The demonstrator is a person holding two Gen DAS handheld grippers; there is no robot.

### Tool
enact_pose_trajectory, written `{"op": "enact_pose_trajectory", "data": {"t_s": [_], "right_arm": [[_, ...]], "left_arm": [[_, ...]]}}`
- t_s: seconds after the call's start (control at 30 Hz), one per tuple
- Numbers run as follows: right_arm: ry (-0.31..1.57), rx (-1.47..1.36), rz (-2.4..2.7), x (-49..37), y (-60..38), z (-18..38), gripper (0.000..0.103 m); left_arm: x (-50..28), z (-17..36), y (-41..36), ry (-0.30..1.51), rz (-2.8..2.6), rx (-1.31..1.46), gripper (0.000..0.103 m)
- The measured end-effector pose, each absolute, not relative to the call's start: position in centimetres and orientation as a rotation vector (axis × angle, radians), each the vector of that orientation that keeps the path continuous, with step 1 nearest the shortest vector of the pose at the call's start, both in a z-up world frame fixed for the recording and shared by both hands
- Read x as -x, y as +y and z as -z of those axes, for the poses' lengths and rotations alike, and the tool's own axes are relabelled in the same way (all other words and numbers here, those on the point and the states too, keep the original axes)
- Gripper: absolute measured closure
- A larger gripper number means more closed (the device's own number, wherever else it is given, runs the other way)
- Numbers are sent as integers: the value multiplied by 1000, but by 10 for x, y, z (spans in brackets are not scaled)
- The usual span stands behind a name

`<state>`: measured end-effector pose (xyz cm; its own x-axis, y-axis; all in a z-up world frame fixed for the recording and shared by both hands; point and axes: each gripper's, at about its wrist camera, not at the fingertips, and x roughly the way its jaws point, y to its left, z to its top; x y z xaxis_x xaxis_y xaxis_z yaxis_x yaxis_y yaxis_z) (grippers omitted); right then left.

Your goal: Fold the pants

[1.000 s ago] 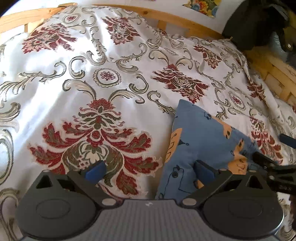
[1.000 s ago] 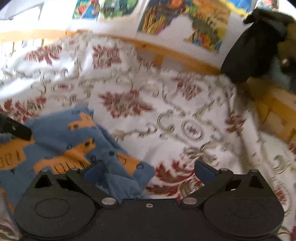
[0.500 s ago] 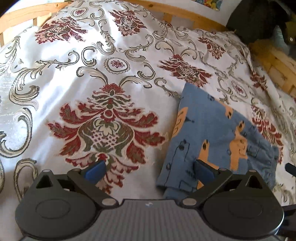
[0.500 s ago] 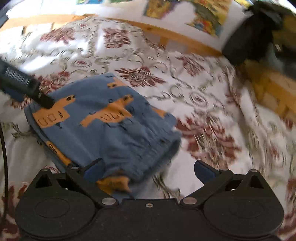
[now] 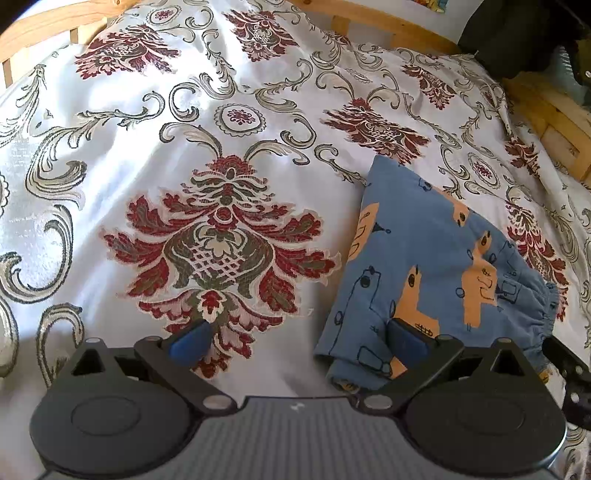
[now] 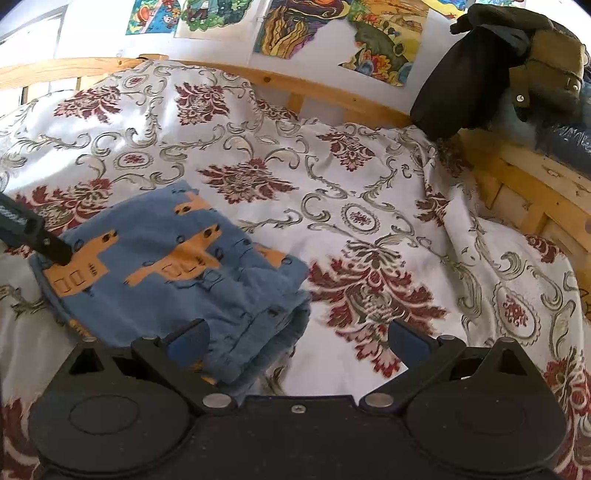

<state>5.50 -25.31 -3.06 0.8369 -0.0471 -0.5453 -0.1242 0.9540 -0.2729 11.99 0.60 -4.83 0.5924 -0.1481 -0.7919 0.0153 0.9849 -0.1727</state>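
Left hand-held gripper (image 5: 295, 341) open, pants (image 5: 436, 273) by rt finger.

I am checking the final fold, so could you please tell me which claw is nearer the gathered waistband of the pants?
Right. The right claw is open just beside the waistband; the left claw is open at the pants' opposite edge.

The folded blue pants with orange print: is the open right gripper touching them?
Cannot tell. In the right wrist view, one finger of the right gripper overlaps the pants; contact unclear.

A bedroom — wooden bed frame (image 6: 332, 92), patterned bedspread (image 6: 369, 206), wall posters (image 6: 332, 22).
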Motion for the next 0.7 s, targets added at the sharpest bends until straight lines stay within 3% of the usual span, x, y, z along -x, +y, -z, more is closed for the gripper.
{"op": "enact_pose_trajectory", "data": {"t_s": [0.33, 0.57, 0.7], "right_arm": [[570, 259, -60, -114, -262, 22, 1], [721, 55, -303, -135, -289, 31, 1], [807, -82, -384, -153, -311, 42, 1]], "left_arm": [[-182, 7, 2, 757, 180, 166, 0], [-213, 54, 12, 958, 462, 443, 0], [-208, 64, 10, 968, 505, 373, 0]]}}
